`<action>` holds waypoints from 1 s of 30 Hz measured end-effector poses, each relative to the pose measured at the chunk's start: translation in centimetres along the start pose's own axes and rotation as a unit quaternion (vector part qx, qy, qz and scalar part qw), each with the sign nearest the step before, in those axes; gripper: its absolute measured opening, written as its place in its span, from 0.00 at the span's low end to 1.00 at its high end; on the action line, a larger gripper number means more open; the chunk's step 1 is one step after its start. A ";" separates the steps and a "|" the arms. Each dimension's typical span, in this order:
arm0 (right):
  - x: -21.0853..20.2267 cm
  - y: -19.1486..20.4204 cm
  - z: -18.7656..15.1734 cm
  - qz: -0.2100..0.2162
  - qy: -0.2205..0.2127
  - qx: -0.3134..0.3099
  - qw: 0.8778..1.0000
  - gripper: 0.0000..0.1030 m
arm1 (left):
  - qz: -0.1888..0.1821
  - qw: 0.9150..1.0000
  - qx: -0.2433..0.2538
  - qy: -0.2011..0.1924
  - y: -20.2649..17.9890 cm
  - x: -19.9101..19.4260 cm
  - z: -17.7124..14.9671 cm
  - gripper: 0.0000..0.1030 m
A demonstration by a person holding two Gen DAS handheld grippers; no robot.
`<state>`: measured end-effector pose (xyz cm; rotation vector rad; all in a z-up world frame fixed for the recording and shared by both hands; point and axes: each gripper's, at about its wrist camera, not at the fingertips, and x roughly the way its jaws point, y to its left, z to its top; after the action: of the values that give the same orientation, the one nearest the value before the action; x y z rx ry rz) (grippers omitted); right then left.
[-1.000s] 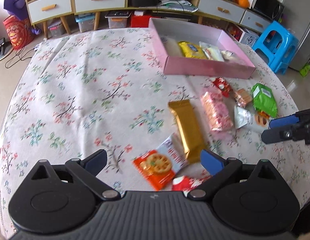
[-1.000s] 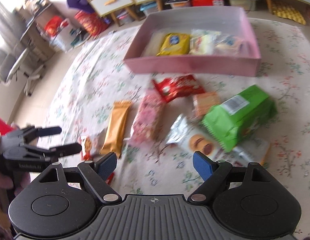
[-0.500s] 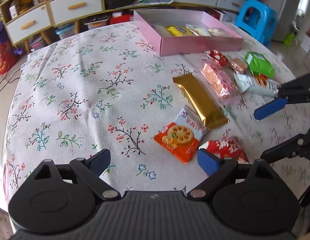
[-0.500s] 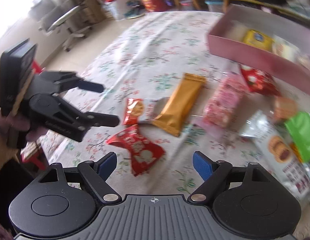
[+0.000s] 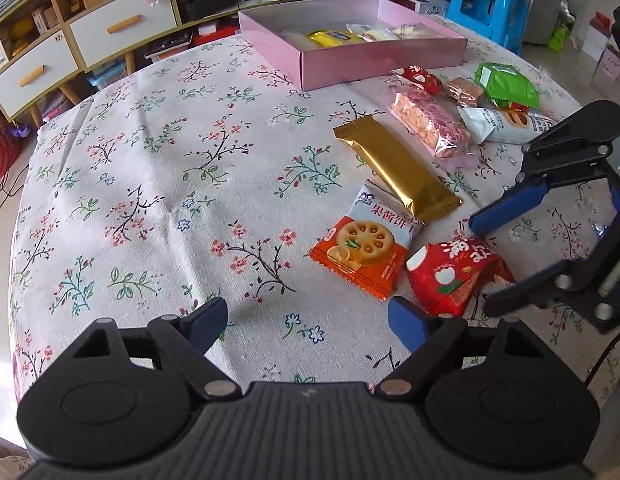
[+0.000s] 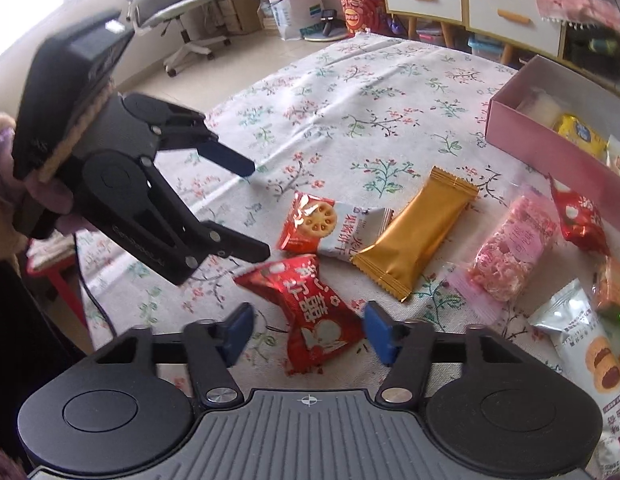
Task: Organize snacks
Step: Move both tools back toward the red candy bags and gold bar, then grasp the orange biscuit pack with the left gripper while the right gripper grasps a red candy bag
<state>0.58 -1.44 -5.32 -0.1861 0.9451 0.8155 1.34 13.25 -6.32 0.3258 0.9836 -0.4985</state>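
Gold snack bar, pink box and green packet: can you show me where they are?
Gold snack bar [image 5: 394,170], left wrist view, middle of wrapper.
Pink box [image 5: 384,62], left wrist view, front wall.
Green packet [image 5: 506,85], left wrist view, top face.

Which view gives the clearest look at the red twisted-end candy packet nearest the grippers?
Right wrist view: the red candy packet lies whole between the open right gripper. In the left wrist view the packet sits off to the right, partly cut off by a gripper finger.

Home living rm: floral tablecloth, drawer cabinets, blue stool.
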 end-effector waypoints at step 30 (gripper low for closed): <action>-3.7 -4.9 -1.5 -0.015 0.045 0.098 0.994 0.35 | 0.004 0.999 0.050 -0.022 -3.5 1.4 3.1 0.37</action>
<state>1.82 -7.55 -4.28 -0.0682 1.0983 0.6861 2.25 8.50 -6.04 0.4064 0.9166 -0.5452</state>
